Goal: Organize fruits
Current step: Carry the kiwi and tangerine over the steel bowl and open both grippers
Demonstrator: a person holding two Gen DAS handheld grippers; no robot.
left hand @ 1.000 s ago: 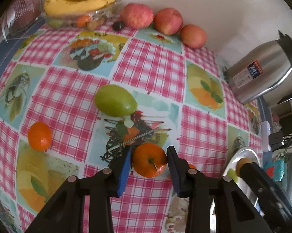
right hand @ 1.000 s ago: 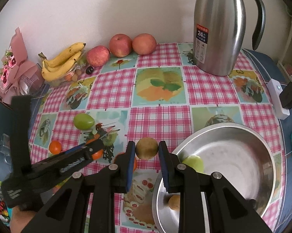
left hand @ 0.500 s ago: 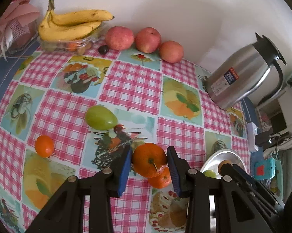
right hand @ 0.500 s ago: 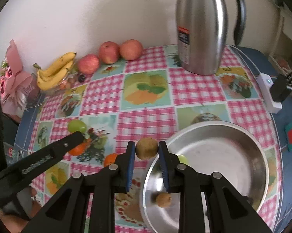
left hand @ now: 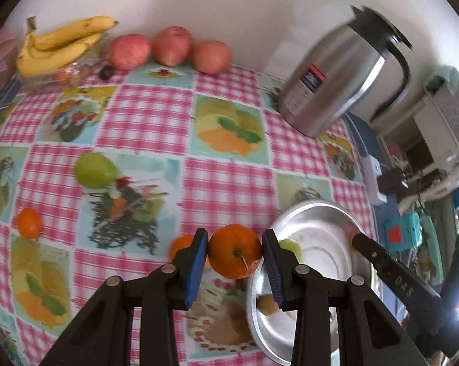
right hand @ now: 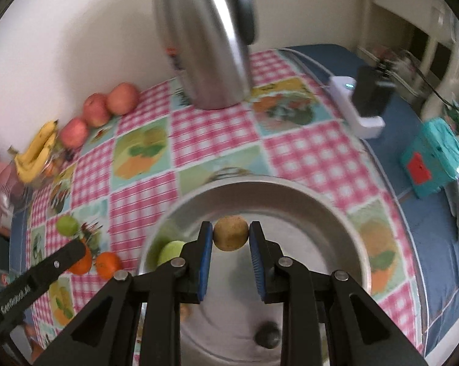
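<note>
On the checked tablecloth [left hand: 156,122] near its right edge sits a steel bowl [left hand: 327,213], and both grippers hang at it, each clamped on a fruit. The left gripper [left hand: 234,251] grips an orange [left hand: 234,251] between its blue pads, stem toward the camera, held above the cloth just left of the bowl's rim. A second orange [left hand: 182,245] lies on the cloth behind the left finger. The right gripper [right hand: 231,239] pinches a brown fruit [right hand: 231,233] over the bowl's middle. In the bowl lie a green fruit [right hand: 170,251] at its left side, a small brown one [left hand: 267,305] near the front rim, and a small dark round thing [right hand: 267,338], too blurred to name. Farther left on the cloth rest a green mango [left hand: 93,169] and a small tangerine [left hand: 28,227], well apart. Along the wall stand three apples [left hand: 171,45] in a row beside bananas [left hand: 61,42]. A steel kettle [left hand: 339,82] stands behind the bowl.
</note>
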